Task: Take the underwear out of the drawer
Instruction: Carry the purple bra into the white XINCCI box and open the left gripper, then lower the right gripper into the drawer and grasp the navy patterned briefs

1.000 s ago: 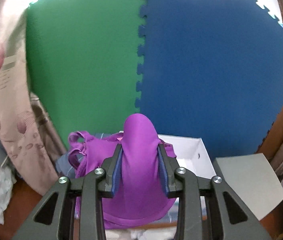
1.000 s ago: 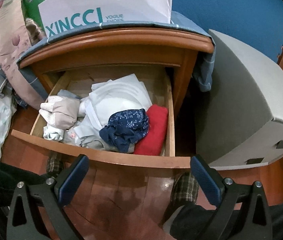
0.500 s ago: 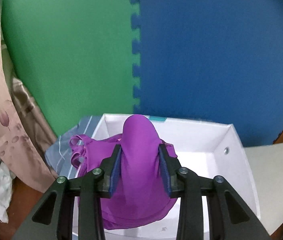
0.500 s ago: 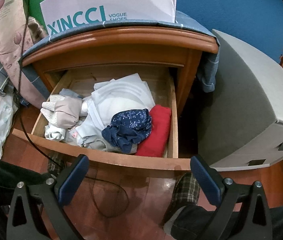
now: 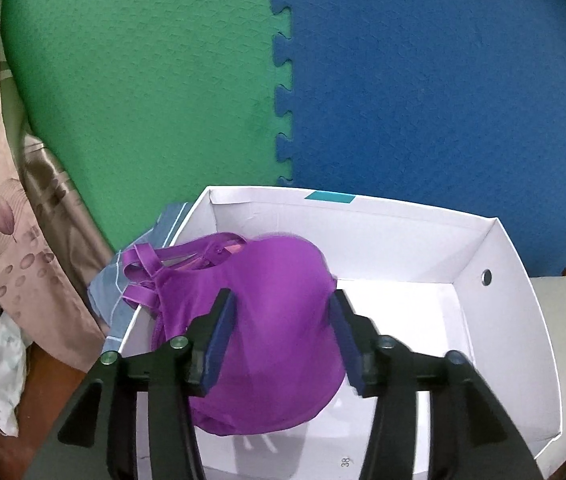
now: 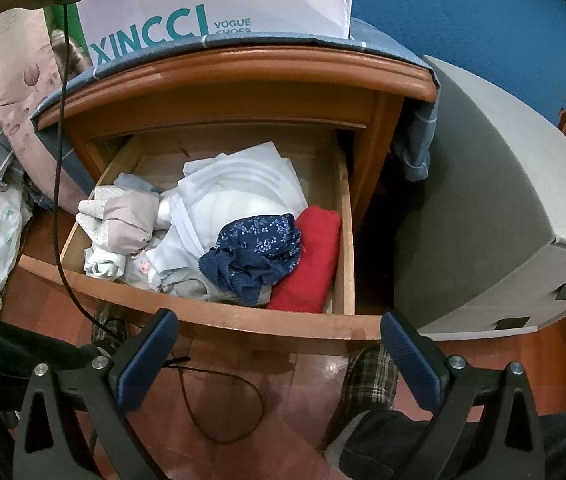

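Left wrist view only: purple bra (image 5: pixel 279 320) between the parted fingers of the left gripper (image 5: pixel 281 336), over the white box (image 5: pixel 503 320). Right wrist view only: right gripper (image 6: pixel 279 354), fingers wide apart, before the open drawer (image 6: pixel 219 316) of underwear.

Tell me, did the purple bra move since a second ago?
Yes. The purple bra, between the left gripper's fingers, has come forward and down over the white box, which was barely visible before.

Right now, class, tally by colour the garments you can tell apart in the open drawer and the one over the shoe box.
Purple: 1, bra
Red: 1
Navy floral: 1
White: 1
Beige: 1
Total: 5; the pale heap may hide more.
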Demonstrator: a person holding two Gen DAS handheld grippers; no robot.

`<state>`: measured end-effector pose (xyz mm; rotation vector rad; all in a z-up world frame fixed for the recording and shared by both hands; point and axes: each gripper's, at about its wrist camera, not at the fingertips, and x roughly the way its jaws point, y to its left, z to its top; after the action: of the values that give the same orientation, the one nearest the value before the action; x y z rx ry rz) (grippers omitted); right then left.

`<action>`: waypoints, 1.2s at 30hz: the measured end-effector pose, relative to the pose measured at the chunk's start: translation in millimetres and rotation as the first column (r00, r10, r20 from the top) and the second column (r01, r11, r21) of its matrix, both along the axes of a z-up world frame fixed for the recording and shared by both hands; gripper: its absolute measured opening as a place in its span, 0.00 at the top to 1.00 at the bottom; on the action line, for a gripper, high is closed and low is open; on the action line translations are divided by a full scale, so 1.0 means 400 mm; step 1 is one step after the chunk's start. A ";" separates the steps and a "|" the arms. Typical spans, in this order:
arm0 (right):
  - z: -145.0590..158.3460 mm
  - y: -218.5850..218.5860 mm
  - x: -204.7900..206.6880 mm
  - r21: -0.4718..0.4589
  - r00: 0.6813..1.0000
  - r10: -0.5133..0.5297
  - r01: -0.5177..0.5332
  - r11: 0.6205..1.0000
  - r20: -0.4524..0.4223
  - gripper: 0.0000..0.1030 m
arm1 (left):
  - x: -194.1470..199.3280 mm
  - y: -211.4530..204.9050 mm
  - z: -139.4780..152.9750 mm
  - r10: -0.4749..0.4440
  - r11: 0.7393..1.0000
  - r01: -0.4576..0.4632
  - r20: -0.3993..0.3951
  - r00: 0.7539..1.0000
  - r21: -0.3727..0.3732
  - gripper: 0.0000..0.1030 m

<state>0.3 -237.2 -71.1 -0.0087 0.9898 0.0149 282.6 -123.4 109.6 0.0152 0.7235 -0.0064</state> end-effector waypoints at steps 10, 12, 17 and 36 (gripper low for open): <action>0.011 -0.015 -0.001 -0.019 0.999 -0.020 0.021 1.000 0.042 0.00 | -0.111 0.032 0.062 0.036 0.999 -0.039 0.133 0.990 0.019 0.14; 0.013 -0.018 0.000 -0.023 0.999 -0.025 0.026 0.999 0.049 0.00 | -0.143 0.042 0.071 0.034 0.999 -0.038 0.156 0.987 0.023 0.10; 0.045 -0.025 -0.007 -0.033 0.996 -0.022 0.025 0.999 0.088 0.00 | -0.248 0.104 0.092 0.043 0.999 -0.046 0.189 0.981 0.011 0.05; -0.058 0.084 0.210 -0.061 0.988 0.107 -0.114 0.992 -0.109 0.00 | -0.677 0.604 -0.137 0.273 0.952 -0.228 0.233 0.933 -0.205 0.00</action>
<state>84.3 -203.7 -94.3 -0.1261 1.0944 0.0845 11.7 118.2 54.9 -0.2417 0.4563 0.1753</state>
